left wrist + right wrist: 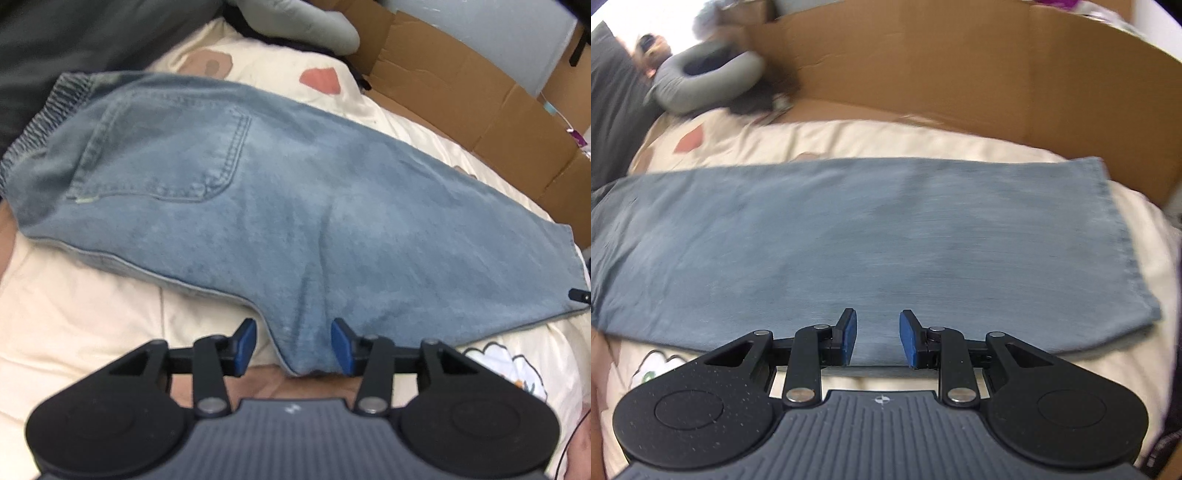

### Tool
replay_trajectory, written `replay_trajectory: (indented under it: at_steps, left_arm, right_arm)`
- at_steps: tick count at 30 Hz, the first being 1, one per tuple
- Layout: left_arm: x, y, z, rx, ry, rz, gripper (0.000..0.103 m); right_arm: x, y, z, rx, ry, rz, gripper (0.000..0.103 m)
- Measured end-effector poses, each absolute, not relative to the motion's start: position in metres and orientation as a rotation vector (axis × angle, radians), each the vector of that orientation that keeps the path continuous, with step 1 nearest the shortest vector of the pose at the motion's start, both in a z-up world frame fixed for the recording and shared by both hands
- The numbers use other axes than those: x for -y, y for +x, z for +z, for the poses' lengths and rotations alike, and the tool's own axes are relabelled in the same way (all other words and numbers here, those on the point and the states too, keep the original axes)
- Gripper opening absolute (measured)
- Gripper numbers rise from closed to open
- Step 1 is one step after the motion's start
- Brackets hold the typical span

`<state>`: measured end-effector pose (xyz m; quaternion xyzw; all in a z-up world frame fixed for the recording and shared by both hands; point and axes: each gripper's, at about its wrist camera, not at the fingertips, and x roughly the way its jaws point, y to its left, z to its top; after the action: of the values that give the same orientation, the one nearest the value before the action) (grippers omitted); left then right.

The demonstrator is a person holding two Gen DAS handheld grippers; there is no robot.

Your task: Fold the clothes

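Light blue jeans [295,206] lie folded lengthwise on a cream bedspread [81,317], elastic waistband at the left, back pocket facing up, leg hem at the right. My left gripper [293,343] is open at the near edge, and the pointed crotch corner of the jeans sits loosely between its blue pads [245,341]. In the right wrist view the leg of the jeans [886,236] stretches flat across, with its hem at the right. My right gripper [878,336] hovers open over the near edge of the leg, and the cloth lies flat beneath it.
A flattened cardboard box [960,74] stands as a wall along the far side of the bed. A grey neck pillow [701,85] and a dark grey pillow [74,37] lie at the far left. A bare forearm [295,384] shows under the left gripper.
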<state>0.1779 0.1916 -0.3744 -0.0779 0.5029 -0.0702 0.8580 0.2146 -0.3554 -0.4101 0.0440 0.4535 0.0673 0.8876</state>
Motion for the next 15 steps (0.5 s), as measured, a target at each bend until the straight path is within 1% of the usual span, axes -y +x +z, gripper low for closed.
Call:
replay_trajectory:
  at_steps: [5,13,15]
  left_arm:
    - [-0.193,0.178,-0.38,-1.062,-0.205,-0.141,0.048]
    - [-0.191,0.178,-0.387,-1.078,-0.238,-0.128,0.048]
    - [-0.19,0.179,-0.388,-1.075,-0.247,-0.123,0.051]
  right_arm:
    - [0.393,0.197,-0.41,-0.928,0.12,0.026,0.034]
    - [0.454,0.184,-0.418,-0.92,0.284,-0.141,0.034]
    - [0.467,0.184,-0.42,-0.903,0.339,-0.18,0.034]
